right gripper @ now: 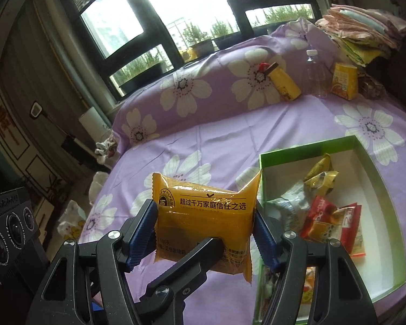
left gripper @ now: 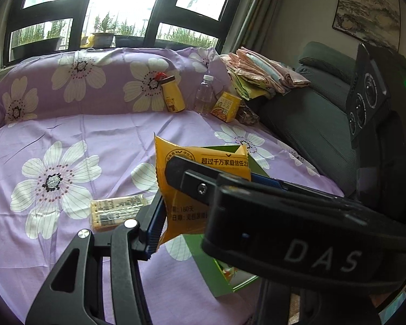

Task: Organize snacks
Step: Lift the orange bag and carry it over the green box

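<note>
- Glossy orange-yellow plastic snack packet (right gripper: 204,218), pillow-shaped with crimped, saw-toothed end seals and black Chinese print, held in the air above the bedsheet, just left of the box.
- Right gripper (right gripper: 205,234): black metal frame, ribbed blue pads (right gripper: 142,233) pressing the packet's two side edges; jaws closed to the packet's width, gripping it.
- Left gripper (left gripper: 176,205): one ribbed blue pad lies against the packet's edge; the other finger is hidden behind the right gripper's black body, which crosses the left wrist view, so whether these jaws clamp the packet cannot be told.
- Shallow rectangular cardboard box, green outside and white inside (right gripper: 370,159), open on the sheet; it holds crinkled foil packets: yellow (right gripper: 320,174), pale grey-white (right gripper: 291,203), red (right gripper: 331,220).
- Soft lilac cotton bedsheet with large white flowers (left gripper: 94,130), lightly creased, covering the bed and the bolster.
- Small clear-and-yellow rectangular wrapped bar (left gripper: 116,211), flat on the sheet, apart from the box.
- Against the bolster: yellow cylindrical bottle with dark cap (left gripper: 173,94), clear plastic bottle with white cap (left gripper: 204,96), yellow carton (left gripper: 227,107).
- Stack of folded pastel cloths (left gripper: 259,73) on a dark green sofa (left gripper: 311,124).
</note>
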The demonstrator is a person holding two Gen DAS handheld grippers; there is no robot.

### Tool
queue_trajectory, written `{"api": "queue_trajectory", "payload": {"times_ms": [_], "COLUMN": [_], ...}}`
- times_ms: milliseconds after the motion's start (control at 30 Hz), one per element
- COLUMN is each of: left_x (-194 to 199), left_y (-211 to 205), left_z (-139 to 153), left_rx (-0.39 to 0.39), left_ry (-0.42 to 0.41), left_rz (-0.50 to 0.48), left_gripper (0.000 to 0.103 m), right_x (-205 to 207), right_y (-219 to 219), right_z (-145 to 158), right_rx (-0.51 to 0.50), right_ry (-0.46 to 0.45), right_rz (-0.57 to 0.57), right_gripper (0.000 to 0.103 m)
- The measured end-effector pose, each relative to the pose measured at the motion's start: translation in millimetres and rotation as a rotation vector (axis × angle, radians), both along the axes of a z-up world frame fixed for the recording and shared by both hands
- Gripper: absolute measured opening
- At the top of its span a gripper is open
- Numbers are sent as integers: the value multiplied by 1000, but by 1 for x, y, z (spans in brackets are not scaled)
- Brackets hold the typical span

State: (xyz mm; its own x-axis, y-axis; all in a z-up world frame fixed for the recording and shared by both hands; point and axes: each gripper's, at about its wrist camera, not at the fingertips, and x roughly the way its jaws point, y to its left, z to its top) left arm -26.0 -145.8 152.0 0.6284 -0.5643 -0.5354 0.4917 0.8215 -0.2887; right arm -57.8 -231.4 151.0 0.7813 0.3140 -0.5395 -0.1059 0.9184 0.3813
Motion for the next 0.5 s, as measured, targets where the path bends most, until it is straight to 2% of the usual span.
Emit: {"api": "queue_trajectory", "payload": {"times_ms": [267, 500], "left_x": [4, 13], "left_y": [-39, -65], "left_z": [-1, -11], "left_rx": [13, 10], "left_ry": [20, 75], "left_rz": [-66, -108], "left_gripper": [47, 47], "right_x": [-3, 0], "right_y": [-43, -71], "right_z": [-5, -15], "right_rx": [35, 58], "right_ry": [28, 74], "right_rz": [-88, -145], "right_gripper": [70, 70]}}
